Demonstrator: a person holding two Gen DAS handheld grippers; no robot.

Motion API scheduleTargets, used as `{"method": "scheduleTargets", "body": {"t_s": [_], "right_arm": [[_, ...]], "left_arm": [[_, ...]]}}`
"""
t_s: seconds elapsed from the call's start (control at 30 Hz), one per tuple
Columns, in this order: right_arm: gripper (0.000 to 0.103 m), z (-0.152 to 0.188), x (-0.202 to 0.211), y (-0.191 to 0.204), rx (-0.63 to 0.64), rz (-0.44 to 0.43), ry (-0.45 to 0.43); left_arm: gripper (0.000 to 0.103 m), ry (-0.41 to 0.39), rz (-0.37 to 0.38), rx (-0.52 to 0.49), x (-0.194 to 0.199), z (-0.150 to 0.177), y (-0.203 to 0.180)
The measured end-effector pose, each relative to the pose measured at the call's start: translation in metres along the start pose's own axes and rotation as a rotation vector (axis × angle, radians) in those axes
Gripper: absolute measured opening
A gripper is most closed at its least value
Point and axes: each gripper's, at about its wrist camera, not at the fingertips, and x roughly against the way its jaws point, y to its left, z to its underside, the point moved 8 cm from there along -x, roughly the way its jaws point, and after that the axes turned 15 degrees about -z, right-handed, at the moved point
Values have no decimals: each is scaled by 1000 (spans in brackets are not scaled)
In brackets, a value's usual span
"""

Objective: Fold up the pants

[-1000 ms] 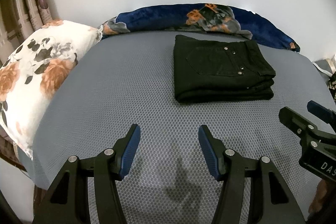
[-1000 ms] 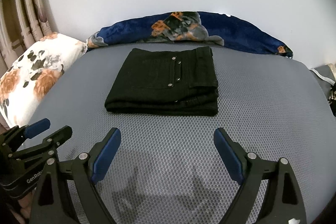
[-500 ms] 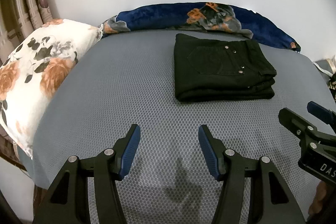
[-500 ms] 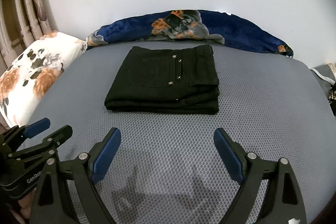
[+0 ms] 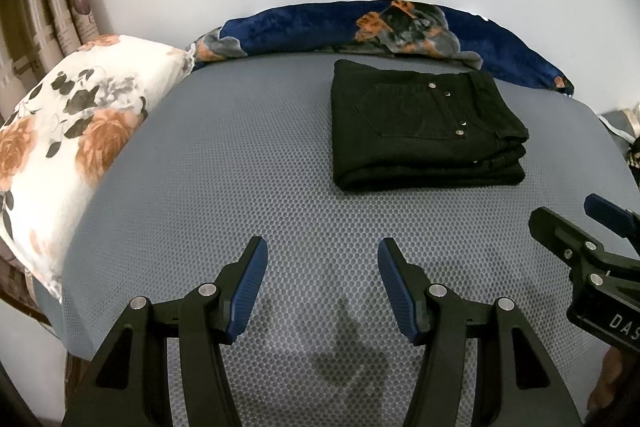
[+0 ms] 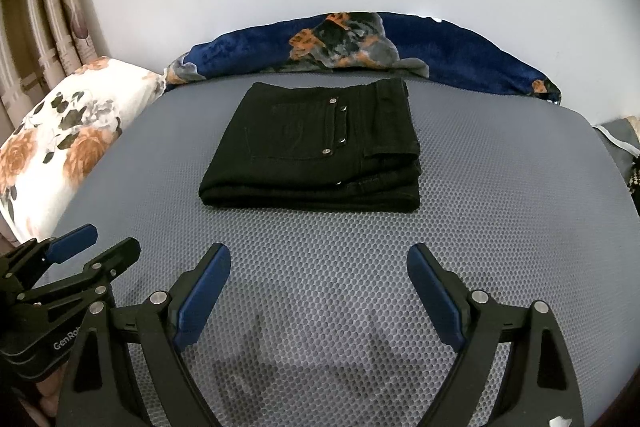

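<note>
The black pants (image 6: 316, 147) are seen folded into a thick, compact rectangle with a riveted pocket facing up, laid on the grey mesh-covered bed (image 6: 500, 227) close to its far edge, just in front of a blue floral blanket (image 6: 440, 55) bunched along the wall. A white floral pillow (image 5: 72, 131) is seen at the bed's left edge. The left gripper (image 5: 320, 279) and the right gripper (image 6: 318, 291) are held side by side above the near part of the bed, well apart from the pants, the fingers (image 6: 204, 291) of each spread with nothing between them.
</note>
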Motion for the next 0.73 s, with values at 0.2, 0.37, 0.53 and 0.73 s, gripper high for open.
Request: {"method": "scheduleTargets", "body": {"t_s": [0.2,0.37,0.53,0.73], "right_arm": [[88,0,0,-1,-3,5,1],[88,1,-1,-2,-7,4,4],[88,2,-2,-2,-13,10,6],[88,3,-2,-3,-17,17,7]], "left_arm": [[58,-1,2,-7,0,0,-1],[58,-1,2,-7,0,1,-1],[58,0,6,-17,-2,-1,-3],[58,4,13,-26,-5,-3,-6]]}}
